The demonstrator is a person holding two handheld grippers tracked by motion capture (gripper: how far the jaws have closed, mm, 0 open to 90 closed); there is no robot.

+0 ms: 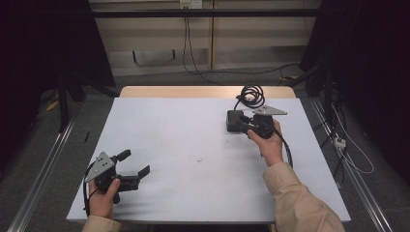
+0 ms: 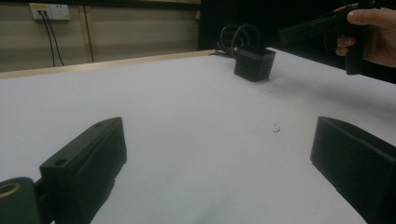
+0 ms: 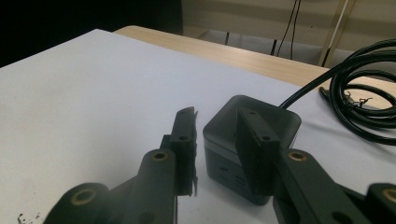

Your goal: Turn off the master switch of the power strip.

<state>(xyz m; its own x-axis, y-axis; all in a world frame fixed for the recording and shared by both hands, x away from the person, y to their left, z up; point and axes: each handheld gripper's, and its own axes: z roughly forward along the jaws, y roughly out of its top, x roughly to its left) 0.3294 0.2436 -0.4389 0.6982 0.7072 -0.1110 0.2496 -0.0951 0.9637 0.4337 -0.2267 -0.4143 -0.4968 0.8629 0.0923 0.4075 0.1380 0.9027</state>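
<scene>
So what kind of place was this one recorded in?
Probably a lab or recording workspace rather than a home: a white-covered table ringed by dark curtains, metal floor rails, and cables trailing from a wall socket. On the table sits a black power adapter with coiled cable.

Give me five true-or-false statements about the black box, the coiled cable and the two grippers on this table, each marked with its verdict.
1. The black box stands on the white table cover. True.
2. The right gripper has lifted the box clear of the table. False: the box rests on the cover, and the gripper's fingers are just in front of it, slightly apart.
3. The left gripper is open. True.
4. The coiled cable lies at the near edge, beside the left gripper. False: it lies at the far edge, behind the box.
5. The left gripper is touching the box. False: it is at the near left corner, far from it.
</scene>
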